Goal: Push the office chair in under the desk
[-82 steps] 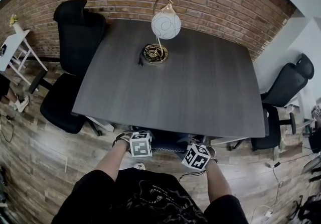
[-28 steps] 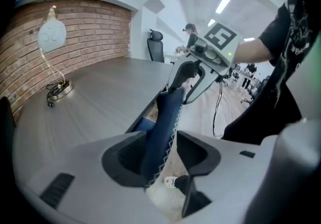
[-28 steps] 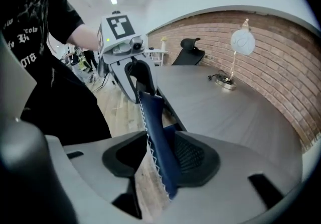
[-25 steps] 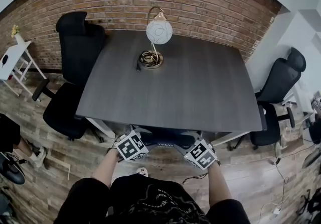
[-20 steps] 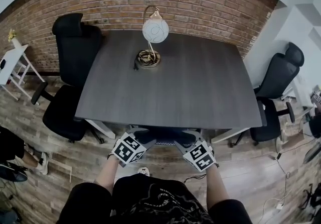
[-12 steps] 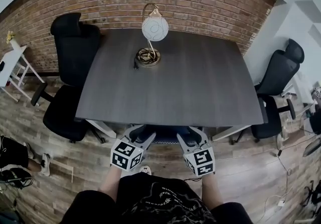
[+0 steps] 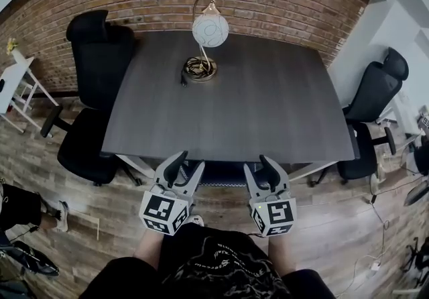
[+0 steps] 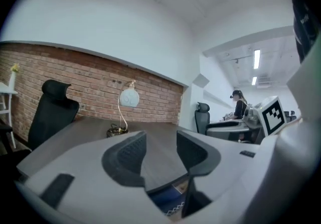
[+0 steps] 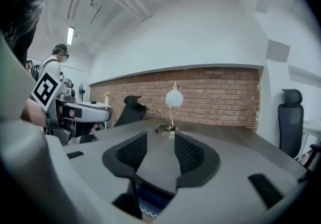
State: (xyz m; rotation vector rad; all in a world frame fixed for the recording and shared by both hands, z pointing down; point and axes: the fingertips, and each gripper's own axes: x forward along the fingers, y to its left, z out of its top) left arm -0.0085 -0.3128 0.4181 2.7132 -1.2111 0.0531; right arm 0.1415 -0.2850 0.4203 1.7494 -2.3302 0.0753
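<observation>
The office chair [image 7: 221, 172] shows as a dark blue strip tucked under the near edge of the grey desk [image 7: 228, 103]. It also shows low between the jaws in the left gripper view [image 8: 173, 200] and the right gripper view [image 9: 145, 200]. My left gripper [image 7: 184, 165] and right gripper [image 7: 260, 168] hover side by side just in front of that desk edge. Both stand open with nothing between the jaws and are apart from the chair. The left gripper [image 8: 160, 155] and the right gripper [image 9: 159, 152] both look out across the desktop.
A globe lamp [image 7: 210, 28] with a coiled cable [image 7: 200, 68] stands at the desk's far side by the brick wall. A black chair [image 7: 94, 90] sits at the left and another black chair [image 7: 375, 116] at the right. A person's legs [image 7: 20, 204] show at lower left.
Both grippers have drawn back from the chair under the desk edge toward me and lifted, so their jaws now show above the edge. The chair stays tucked in.
</observation>
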